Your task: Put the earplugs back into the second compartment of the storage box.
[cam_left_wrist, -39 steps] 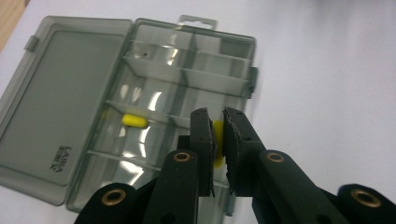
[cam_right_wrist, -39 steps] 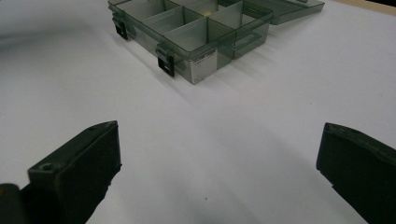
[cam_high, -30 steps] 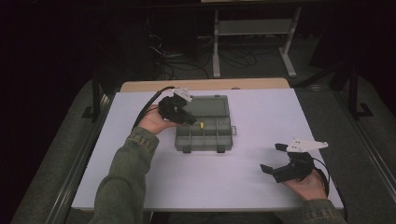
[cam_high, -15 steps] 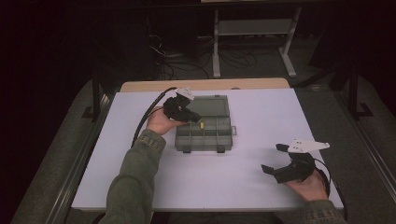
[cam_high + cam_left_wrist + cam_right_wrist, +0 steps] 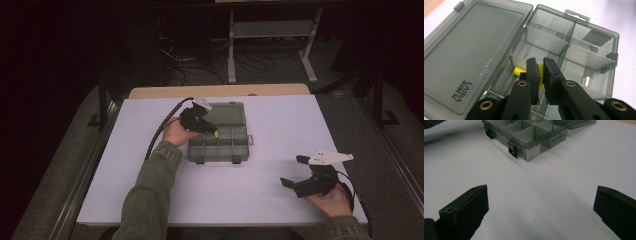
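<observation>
Compartment box [image 5: 220, 135] open at mid-worktop [image 5: 280, 120], lid [image 5: 471, 55] folded flat on the far side. Left gripper [image 5: 540, 72] poised over the box's near-left corner cells, fingers [image 5: 532, 75] narrowed almost together and pinching a small yellow piece [image 5: 517, 71] just above the floor of a cell beside the lid hinge; the same yellow speck seen from above at the tip of the left gripper [image 5: 212, 131]. Carry to the box judged done, lowering into the cell nearly done. Left to do, by the look of it: letting go so the yellow piece drops into that cell, lifting clear, then perhaps shutting the lid and snapping the latches [image 5: 512, 151] on the box's front wall. Other cells apparently bare, apart from something pale and shiny in a cell to the right, too unclear to name. Right gripper [image 5: 300, 172] resting well to the right of the box and nearer the person, fingers [image 5: 466, 212] spread wide with nothing between them, bare worktop beneath.
</observation>
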{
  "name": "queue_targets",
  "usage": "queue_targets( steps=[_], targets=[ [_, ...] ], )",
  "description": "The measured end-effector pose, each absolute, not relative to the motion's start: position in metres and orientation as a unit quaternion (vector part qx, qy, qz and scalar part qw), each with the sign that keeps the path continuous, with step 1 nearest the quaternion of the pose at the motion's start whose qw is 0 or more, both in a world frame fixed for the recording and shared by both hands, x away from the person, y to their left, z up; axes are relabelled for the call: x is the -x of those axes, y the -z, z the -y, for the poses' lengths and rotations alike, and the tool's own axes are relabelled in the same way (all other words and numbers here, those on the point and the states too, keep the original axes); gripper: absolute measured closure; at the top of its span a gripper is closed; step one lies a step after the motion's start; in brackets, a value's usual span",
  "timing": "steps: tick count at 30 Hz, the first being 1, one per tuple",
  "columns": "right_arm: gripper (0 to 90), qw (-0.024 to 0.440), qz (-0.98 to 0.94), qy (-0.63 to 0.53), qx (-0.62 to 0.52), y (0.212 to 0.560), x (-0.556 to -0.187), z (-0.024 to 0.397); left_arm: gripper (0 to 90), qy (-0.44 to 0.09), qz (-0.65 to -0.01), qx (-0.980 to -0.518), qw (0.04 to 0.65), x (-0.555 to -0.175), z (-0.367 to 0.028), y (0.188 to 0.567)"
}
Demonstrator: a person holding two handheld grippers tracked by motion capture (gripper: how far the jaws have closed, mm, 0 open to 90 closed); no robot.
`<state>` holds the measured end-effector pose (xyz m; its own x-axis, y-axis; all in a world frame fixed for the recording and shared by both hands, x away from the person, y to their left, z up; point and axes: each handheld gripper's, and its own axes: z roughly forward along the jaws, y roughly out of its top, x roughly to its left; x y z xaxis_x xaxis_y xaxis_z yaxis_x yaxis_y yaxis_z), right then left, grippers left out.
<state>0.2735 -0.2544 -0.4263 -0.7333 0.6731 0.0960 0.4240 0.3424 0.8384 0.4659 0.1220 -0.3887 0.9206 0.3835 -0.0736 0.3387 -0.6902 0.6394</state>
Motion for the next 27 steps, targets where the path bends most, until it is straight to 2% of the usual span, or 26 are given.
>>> queue_targets(
  steps=[3, 10, 13, 18, 22, 26, 27],
  targets=[
    [0.0, 0.134, -0.808, -0.462, -0.340, 0.426, -0.274, 0.255, 80.3, -0.044, -0.209, -0.920, 0.330, -0.467, -0.120, 0.390],
    [0.0, 0.131, -0.810, -0.460, -0.339, 0.428, -0.274, 0.254, 60.0, -0.032, -0.219, -0.912, 0.346, -0.466, -0.123, 0.387],
    [0.0, 0.130, -0.810, -0.459, -0.340, 0.428, -0.274, 0.254, 55.2, -0.034, -0.213, -0.911, 0.352, -0.464, -0.124, 0.383],
    [0.0, 0.130, -0.810, -0.460, -0.340, 0.428, -0.274, 0.254, 38.0, -0.031, -0.201, -0.903, 0.378, -0.456, -0.131, 0.371],
    [0.0, 0.131, -0.809, -0.461, -0.340, 0.428, -0.274, 0.254, 30.1, -0.001, -0.199, -0.892, 0.406, -0.451, -0.141, 0.359],
    [0.0, 0.131, -0.809, -0.461, -0.341, 0.427, -0.274, 0.254, 23.4, -0.014, -0.195, -0.891, 0.409, -0.444, -0.145, 0.353],
    [0.0, 0.132, -0.809, -0.460, -0.342, 0.427, -0.274, 0.254, 15.6, -0.020, -0.194, -0.891, 0.410, -0.441, -0.146, 0.350]
  ],
)
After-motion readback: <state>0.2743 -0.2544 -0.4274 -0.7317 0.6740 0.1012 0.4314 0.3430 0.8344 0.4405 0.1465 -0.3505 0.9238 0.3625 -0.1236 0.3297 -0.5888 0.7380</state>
